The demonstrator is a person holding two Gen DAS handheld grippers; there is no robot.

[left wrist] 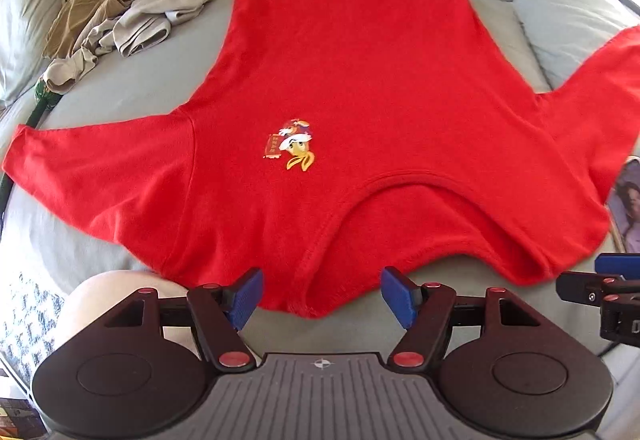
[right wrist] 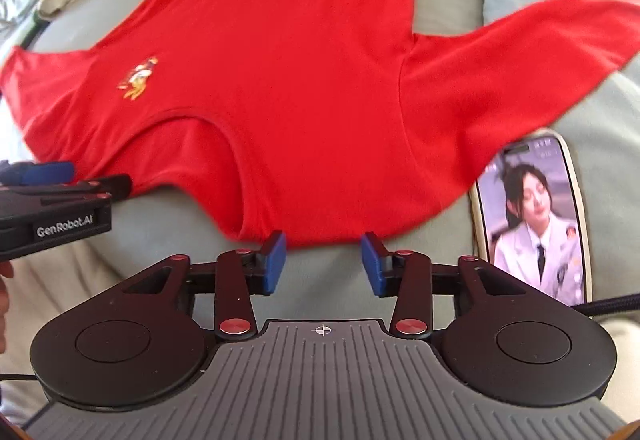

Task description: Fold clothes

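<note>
The red shirt is spread flat on the bed, collar nearest both grippers. The left gripper and right gripper are held apart, empty, at its near shoulder edge.

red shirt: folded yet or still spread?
Spread. The red shirt lies flat on the bed, front up, both sleeves out to the sides, no fold in the body. Both grippers, left and right, are open at its collar edge.
</note>
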